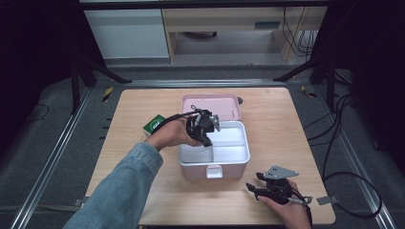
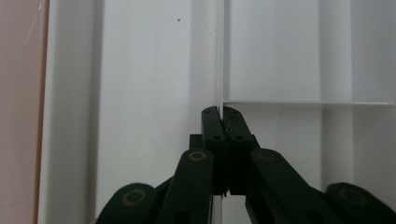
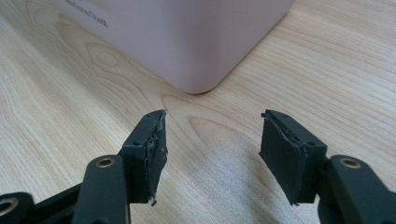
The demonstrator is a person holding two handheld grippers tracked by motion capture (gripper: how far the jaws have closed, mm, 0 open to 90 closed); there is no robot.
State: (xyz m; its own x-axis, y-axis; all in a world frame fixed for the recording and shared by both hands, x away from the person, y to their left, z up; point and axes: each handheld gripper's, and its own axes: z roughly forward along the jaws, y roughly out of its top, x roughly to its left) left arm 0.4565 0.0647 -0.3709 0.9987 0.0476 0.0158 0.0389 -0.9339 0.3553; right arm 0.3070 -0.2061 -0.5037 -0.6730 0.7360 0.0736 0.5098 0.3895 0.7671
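Note:
A pink box [image 1: 213,171] stands open mid-table with its lid [image 1: 210,101] tipped back, and a white divided tray [image 1: 237,153] sits inside it. My left gripper [image 1: 207,140] reaches down into the tray's left part. In the left gripper view the gripper [image 2: 223,112] is shut on the thin upright divider wall [image 2: 219,56] of the white tray [image 2: 149,93]. My right gripper [image 1: 253,187] rests low near the table's front right, open, nothing between its jaws. In the right gripper view it [image 3: 212,140] points at the pink box's rounded corner [image 3: 187,42], a short way off.
A green and white carton [image 1: 154,125] lies on the wooden table [image 1: 282,129] left of the pink box, behind my left hand. Cables trail on the floor at the right. Bare wood [image 3: 327,70] lies around the right gripper.

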